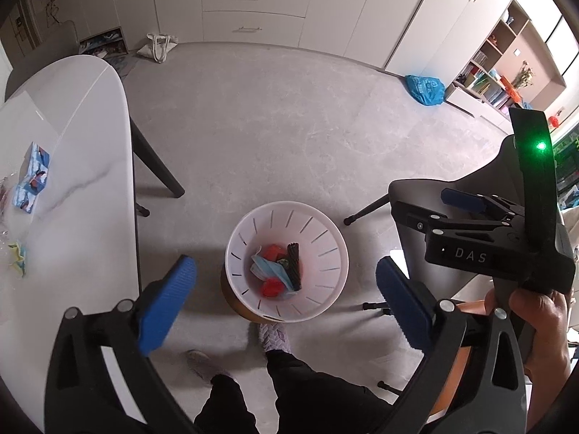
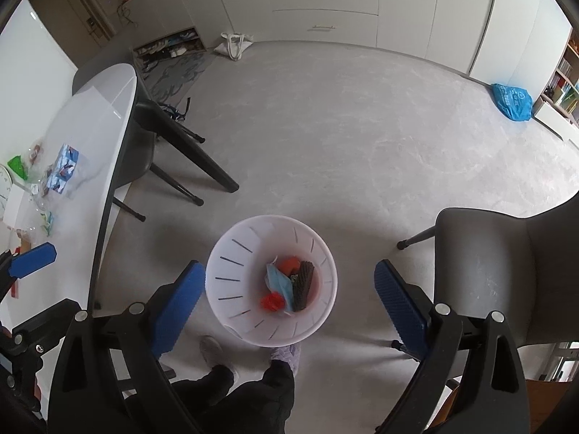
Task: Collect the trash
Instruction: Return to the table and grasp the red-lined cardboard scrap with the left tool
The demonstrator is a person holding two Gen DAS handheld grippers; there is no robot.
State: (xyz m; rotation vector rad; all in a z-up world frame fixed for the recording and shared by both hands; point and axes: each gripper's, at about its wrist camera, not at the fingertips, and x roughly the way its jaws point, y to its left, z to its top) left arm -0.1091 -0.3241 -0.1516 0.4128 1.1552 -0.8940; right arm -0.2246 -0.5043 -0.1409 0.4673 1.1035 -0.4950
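Observation:
A white slotted trash bin (image 1: pixel 325 246) stands on the floor below both grippers; it also shows in the right wrist view (image 2: pixel 235 253). Inside lie a blue face mask (image 1: pixel 267 269), red scraps (image 1: pixel 272 286) and a black ridged piece (image 1: pixel 294 266). My left gripper (image 1: pixel 286 302) is open and empty above the bin. My right gripper (image 2: pixel 286 303) is open and empty above it too. Blue-and-white wrappers (image 1: pixel 32 177) and a yellow scrap (image 1: pixel 18 261) lie on the white table (image 1: pixel 83 166).
A grey chair (image 2: pixel 506 271) stands right of the bin. Black table legs (image 2: pixel 195 155) stand to its left. The person's feet (image 1: pixel 271 336) are just before the bin. A blue bag (image 1: pixel 425 88) and a white tote (image 1: pixel 159 46) lie on the far floor.

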